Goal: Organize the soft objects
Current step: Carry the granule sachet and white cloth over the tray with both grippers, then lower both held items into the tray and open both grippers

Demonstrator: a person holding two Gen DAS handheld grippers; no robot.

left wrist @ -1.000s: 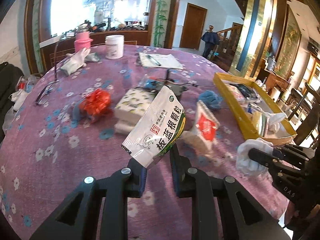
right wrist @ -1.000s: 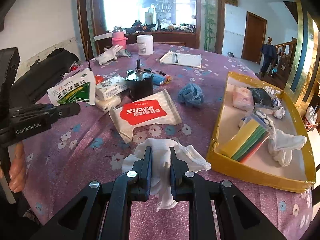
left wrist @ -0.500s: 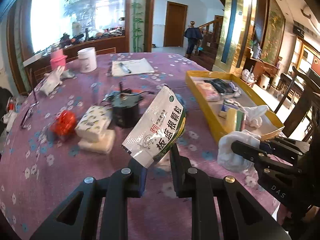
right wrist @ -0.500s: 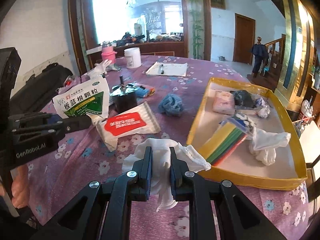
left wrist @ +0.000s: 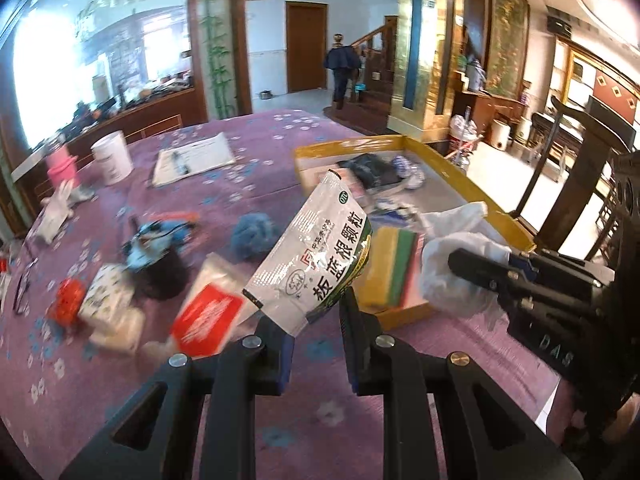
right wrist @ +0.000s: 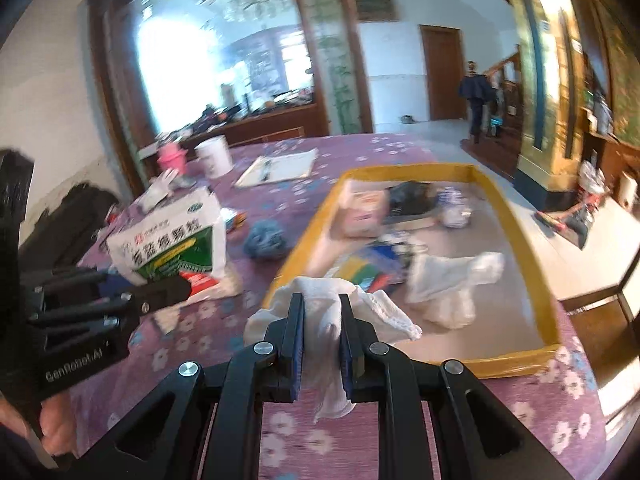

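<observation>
My left gripper (left wrist: 314, 320) is shut on the lower corner of a white and green sachet (left wrist: 316, 256), which tilts up over the purple table. The sachet (right wrist: 172, 240) and that gripper (right wrist: 160, 296) also show at the left of the right wrist view. My right gripper (right wrist: 320, 320) is shut on a crumpled white cloth (right wrist: 332, 312), held just before the near rim of the yellow tray (right wrist: 516, 216). In the left wrist view the same cloth (left wrist: 460, 260) hangs at the tray's near corner (left wrist: 516, 228). Inside the tray lie a stack of coloured sponges (left wrist: 396, 268), another white cloth (right wrist: 452, 280) and several small packets.
On the purple flowered tablecloth (left wrist: 240, 380) lie a red and white wipes pack (left wrist: 208, 316), a blue scrubby ball (left wrist: 252, 234), a tissue pack (left wrist: 104, 292), a black box, a red ball, a white tub (left wrist: 112, 158) and papers. A person stands by the far stairs (left wrist: 342, 64).
Both grippers have swung to the right toward the yellow tray, carrying the sachet and the cloth. The tray now looms closer in both views. Both grips stay the same.
</observation>
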